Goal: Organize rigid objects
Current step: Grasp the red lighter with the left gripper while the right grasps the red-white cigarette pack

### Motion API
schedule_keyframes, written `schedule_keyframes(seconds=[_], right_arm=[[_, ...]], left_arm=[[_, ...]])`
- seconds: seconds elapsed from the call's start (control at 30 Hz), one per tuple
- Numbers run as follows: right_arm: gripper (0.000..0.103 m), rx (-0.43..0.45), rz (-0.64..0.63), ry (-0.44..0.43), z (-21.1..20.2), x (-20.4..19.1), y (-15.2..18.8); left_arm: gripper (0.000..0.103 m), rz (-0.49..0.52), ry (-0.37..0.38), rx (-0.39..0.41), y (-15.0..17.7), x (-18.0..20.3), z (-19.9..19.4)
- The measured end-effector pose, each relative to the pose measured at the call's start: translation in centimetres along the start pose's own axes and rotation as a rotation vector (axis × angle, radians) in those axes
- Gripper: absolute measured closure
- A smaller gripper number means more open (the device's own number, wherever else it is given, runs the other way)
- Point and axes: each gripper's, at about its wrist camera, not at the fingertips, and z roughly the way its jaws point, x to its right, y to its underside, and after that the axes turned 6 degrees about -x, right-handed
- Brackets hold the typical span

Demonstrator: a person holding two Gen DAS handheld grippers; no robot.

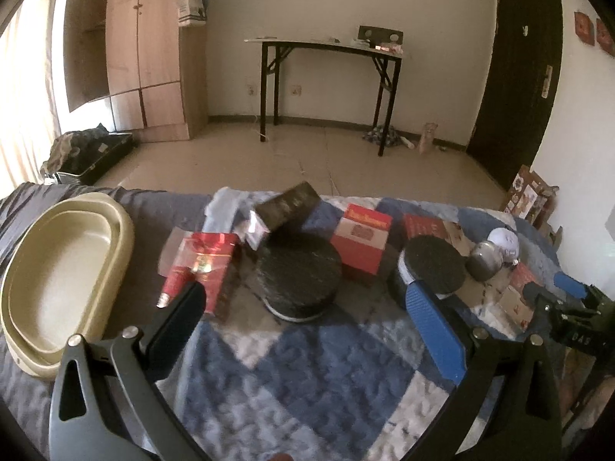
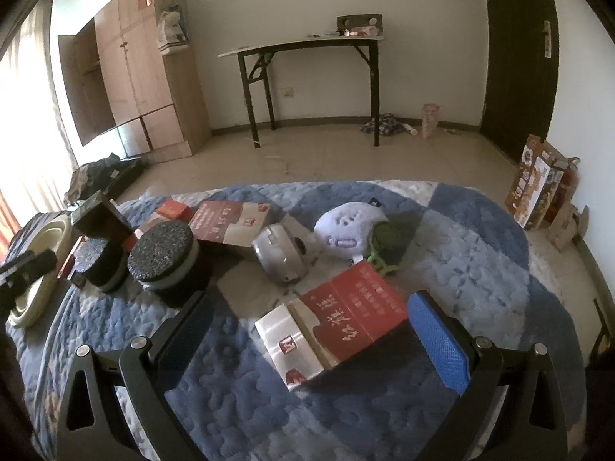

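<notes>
My left gripper (image 1: 303,303) hangs open over the quilt, just short of a black round tin (image 1: 299,278). Left of the tin lies a red packet (image 1: 201,265); behind it are a dark box (image 1: 288,209) and a red-and-white box (image 1: 361,242). A second round tin (image 1: 432,269) and a small grey metal pot (image 1: 483,261) lie to the right. My right gripper (image 2: 307,320) is open around a red-and-silver carton (image 2: 330,322), its pads apart from the carton's sides. A beige oval tray (image 1: 65,276) lies at the left.
A white plush toy (image 2: 348,226) with a green item (image 2: 384,238) lies behind the carton, beside a second red carton (image 2: 230,219). The right gripper (image 1: 569,292) shows at the right edge of the left view. Beyond the bed are bare floor, a folding table (image 1: 326,44) and a wardrobe (image 1: 153,57).
</notes>
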Motion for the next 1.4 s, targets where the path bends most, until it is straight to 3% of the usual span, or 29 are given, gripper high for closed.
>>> schedule_keyframes(seconds=[0.17, 0.33, 0.5, 0.67, 0.93, 1.13, 1.37, 1.4], right_arm=[[0.0, -0.034, 0.01, -0.036, 0.4, 1.7, -0.2], [0.0, -0.058, 0.011, -0.029, 0.8, 3.6, -0.8], [0.0, -0.084, -0.067, -0.042, 1.2, 3.1, -0.5], [0.0, -0.087, -0.24, -0.038, 2.0, 1.5, 0.3], [0.0, -0.112, -0.329, -0.024, 4.3, 0.6, 0.6], [0.0, -0.081, -0.37, -0.032, 3.5, 0.0, 1.1], [0.0, -0.069, -0.398, -0.007, 4.3, -0.4, 1.0], [0.0, -0.071, -0.395, -0.013, 4.4, -0.5, 1.0]], left_arm=[[0.0, 0.017, -0.034, -0.025, -0.7, -2.0, 0.0], [0.0, -0.018, -0.023, 0.006, -0.5, -4.1, -0.1], [0.0, -0.017, -0.019, -0.028, -0.4, -5.4, 0.9], [0.0, 0.031, -0.048, -0.081, -0.3, -6.3, 2.7], [0.0, 0.122, -0.087, -0.158, 0.9, -6.5, 6.2], [0.0, 0.096, -0.129, -0.205, 1.1, -8.1, 8.5], [0.001, 0.043, -0.045, -0.184, 0.3, -10.6, 7.4], [0.006, 0.028, -0.026, -0.175, 0.2, -10.9, 7.1]])
